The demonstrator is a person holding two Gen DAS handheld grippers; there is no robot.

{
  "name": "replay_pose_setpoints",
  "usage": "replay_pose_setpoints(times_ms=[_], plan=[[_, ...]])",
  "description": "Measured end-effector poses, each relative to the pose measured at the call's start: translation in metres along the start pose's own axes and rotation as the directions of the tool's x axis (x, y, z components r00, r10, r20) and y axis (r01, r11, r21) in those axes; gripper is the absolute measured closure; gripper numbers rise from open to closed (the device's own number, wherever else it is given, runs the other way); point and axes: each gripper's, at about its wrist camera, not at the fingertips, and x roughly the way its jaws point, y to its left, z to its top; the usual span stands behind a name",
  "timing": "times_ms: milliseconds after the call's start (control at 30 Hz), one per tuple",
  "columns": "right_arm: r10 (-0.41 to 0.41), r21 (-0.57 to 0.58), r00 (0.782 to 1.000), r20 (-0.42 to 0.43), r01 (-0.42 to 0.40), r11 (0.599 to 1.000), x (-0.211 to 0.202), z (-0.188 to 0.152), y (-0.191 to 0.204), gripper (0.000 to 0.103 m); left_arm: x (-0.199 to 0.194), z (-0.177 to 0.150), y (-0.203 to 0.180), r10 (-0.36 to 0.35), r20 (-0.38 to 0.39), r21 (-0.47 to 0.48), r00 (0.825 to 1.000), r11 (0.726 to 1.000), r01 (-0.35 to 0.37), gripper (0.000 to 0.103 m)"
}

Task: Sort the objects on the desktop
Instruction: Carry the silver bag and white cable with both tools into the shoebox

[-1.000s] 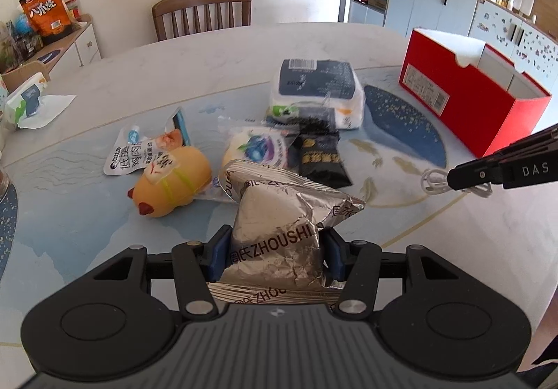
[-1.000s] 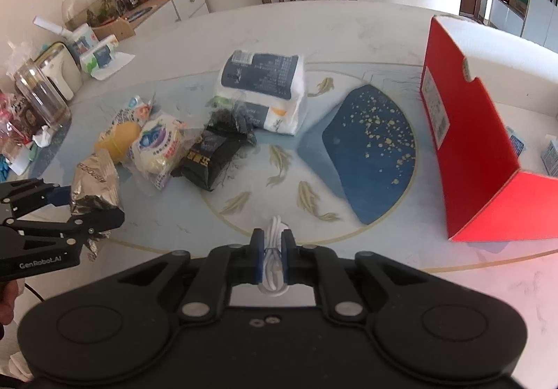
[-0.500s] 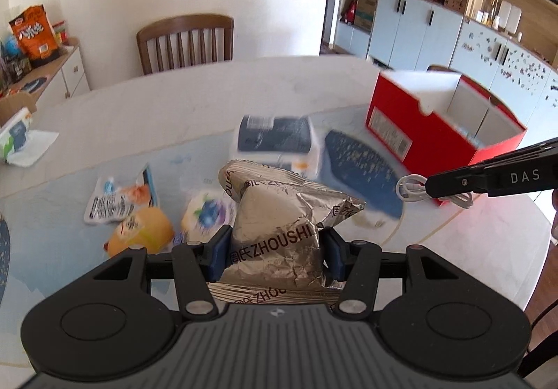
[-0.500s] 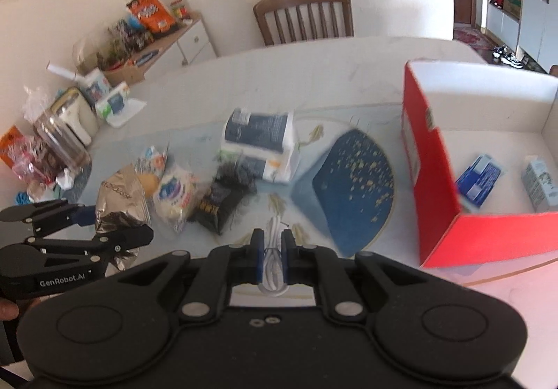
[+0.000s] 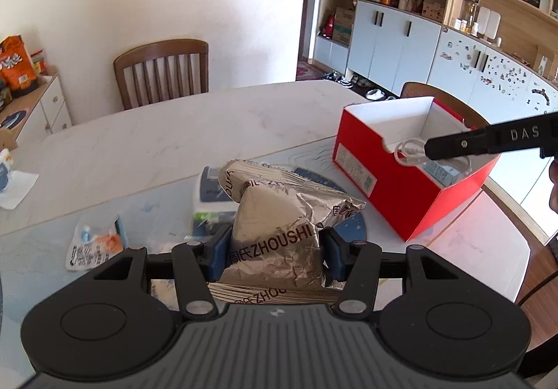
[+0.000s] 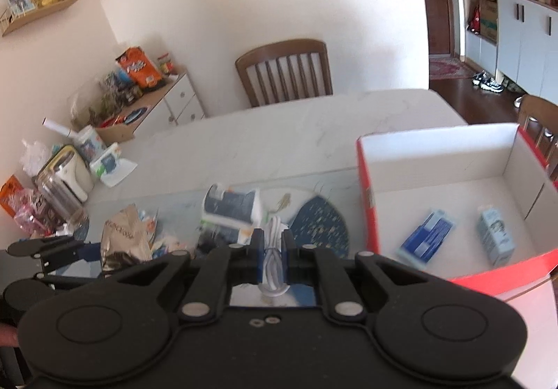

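Note:
My left gripper (image 5: 273, 251) is shut on a crinkled silver foil snack bag (image 5: 279, 218), held well above the table. The same bag (image 6: 122, 239) shows at the left of the right wrist view. My right gripper (image 6: 272, 251) is shut on a coiled white cable (image 6: 273, 256). In the left wrist view that cable (image 5: 408, 153) hangs from the right gripper's tip over the near wall of the red box (image 5: 411, 204). The red box (image 6: 366, 187) is white inside and holds a blue packet (image 6: 429, 239) and a pale blue carton (image 6: 495, 235).
Several snack packets lie on the marble table (image 5: 174, 141), among them a white and blue pack (image 6: 232, 206) and a flat white pouch (image 5: 90, 242). A wooden chair (image 5: 162, 71) stands behind the table. A cluttered side cabinet (image 6: 139, 99) lines the left wall.
Both grippers have risen with their loads, and the table has dropped away below them. The right gripper with the cable has moved over toward the red box, whose inside now shows.

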Motion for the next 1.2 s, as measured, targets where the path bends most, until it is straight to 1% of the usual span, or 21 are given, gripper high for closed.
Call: replay_pose_setpoints(times_ms=[400,800,1067,1200], plan=[[-0.032,0.033,0.998,0.049,0.03,0.999,-0.007,0.014,-0.048,0.095,0.028,0.03,-0.048,-0.038,0.004,0.046,0.999,0.998,0.038,0.05],[-0.081,0.076,0.996,0.043,0.078,0.994,-0.013,0.017,-0.108,0.095,0.074,0.065,-0.116,-0.103,0.002,0.104,0.995,0.989,0.102,0.05],[-0.108,0.095,0.994,0.024,0.106,0.99,-0.012,0.02,-0.152,0.095,0.111,0.082,-0.165,-0.135,-0.032,0.171,0.99,0.976,0.139,0.05],[-0.123,0.088,0.992,0.019,0.12,0.989,-0.009,0.023,-0.169,0.095,0.129,0.089,-0.184,-0.152,-0.074,0.198,0.986,0.966,0.164,0.05]])
